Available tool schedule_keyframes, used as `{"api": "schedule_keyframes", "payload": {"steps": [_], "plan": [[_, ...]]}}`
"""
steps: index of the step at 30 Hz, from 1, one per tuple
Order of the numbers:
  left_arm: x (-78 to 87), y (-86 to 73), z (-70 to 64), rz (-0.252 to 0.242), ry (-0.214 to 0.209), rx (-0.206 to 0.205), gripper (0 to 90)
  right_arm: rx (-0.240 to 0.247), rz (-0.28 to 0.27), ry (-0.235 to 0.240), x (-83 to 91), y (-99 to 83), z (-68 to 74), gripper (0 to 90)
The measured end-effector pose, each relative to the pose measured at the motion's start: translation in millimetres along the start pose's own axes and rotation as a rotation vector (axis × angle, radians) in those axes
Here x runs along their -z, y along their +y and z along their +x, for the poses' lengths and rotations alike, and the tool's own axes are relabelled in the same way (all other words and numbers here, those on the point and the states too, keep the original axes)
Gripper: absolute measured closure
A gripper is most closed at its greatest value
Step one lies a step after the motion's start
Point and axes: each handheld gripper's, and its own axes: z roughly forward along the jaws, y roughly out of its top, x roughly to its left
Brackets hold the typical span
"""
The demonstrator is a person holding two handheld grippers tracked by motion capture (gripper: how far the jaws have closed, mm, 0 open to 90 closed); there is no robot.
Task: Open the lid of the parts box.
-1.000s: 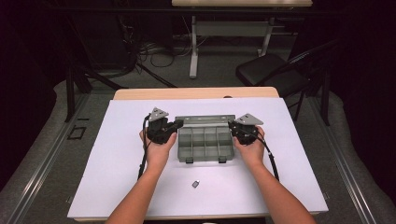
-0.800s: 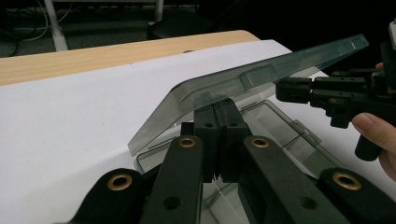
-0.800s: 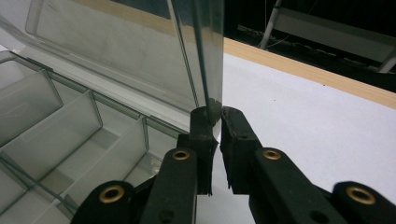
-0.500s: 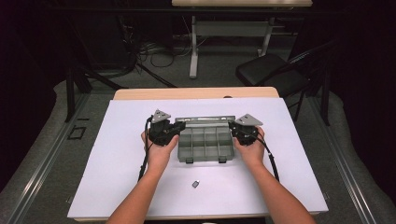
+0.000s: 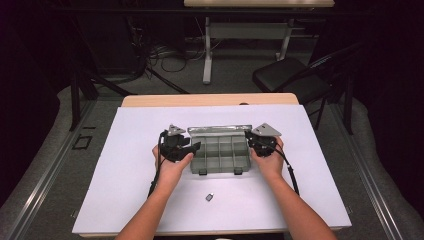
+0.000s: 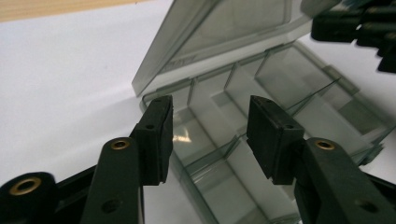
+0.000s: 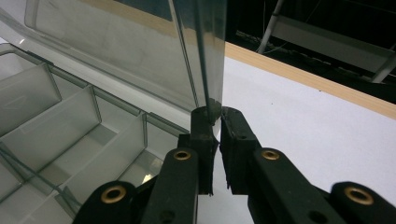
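Observation:
A translucent grey compartment box lies open in the middle of the white table, its lid raised at the far side. My right gripper is at the box's right end. In the right gripper view it is shut on the side edge of the lid, above the empty compartments. My left gripper is at the box's left end. It stands open just above the near left compartments, with nothing between its jaws. The right gripper shows beyond the lid.
A small dark piece lies on the white table sheet in front of the box, between my forearms. The wooden table edge runs behind the sheet. A black chair and desk legs stand on the floor beyond.
My left gripper has shifted slightly right and toward me, over the box's left end. The right gripper and lid have stayed about where they were.

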Motion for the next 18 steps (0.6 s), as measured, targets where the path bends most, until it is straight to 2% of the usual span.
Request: {"api": "schedule_keyframes", "payload": {"steps": [7,9,13,18], "plan": [[-9.5,-6.4,0.7,0.058,0.036,0.0,46.1,-0.005,0.001,0.004,0.0,-0.2,-0.7,84.1],[-12.8,-8.6,1.5,0.091,0.05,0.001,44.5,-0.006,0.0,0.005,-0.1,-0.2,-0.7,84.1],[-19.9,-13.8,3.4,0.137,0.054,0.02,42.2,-0.007,0.0,0.008,-0.1,-0.2,-1.1,84.0],[-27.8,-19.3,2.8,0.172,0.05,0.021,41.5,-0.006,-0.003,0.008,0.2,-1.1,-0.7,84.0]]}}
